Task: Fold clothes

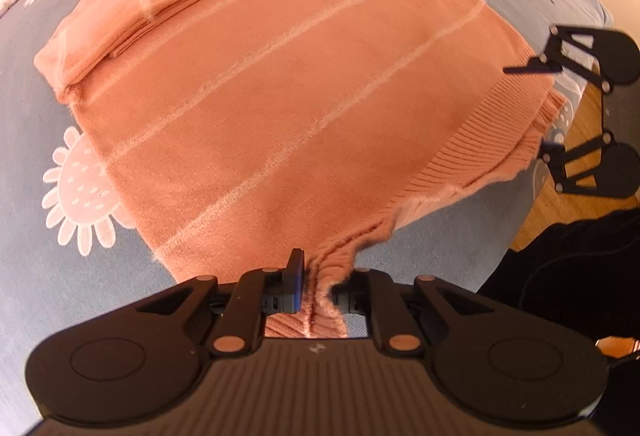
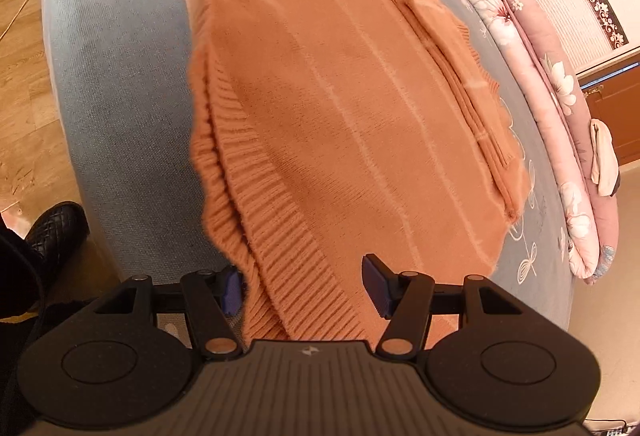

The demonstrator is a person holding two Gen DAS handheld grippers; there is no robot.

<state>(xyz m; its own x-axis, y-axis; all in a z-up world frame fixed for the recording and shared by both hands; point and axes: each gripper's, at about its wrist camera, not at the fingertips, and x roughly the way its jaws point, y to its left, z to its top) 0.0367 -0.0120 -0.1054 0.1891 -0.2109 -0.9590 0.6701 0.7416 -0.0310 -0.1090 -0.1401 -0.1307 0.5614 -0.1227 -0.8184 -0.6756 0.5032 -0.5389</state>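
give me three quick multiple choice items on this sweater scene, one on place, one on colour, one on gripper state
1. Where does the sweater lie?
A. on a grey-blue flowered cover
B. on the wooden floor
C. in a basket

2. What colour is the sweater?
A. navy with red dots
B. orange with pale stripes
C. plain white

3. How does the left gripper stand?
A. wide open above the cloth
B. shut on the sweater's ribbed hem
C. holding a hanger

Answers: 1 A, the flowered cover shows all around it. 2 B, pale lines cross the orange knit. 3 B, bunched hem sits pinched between its fingers.
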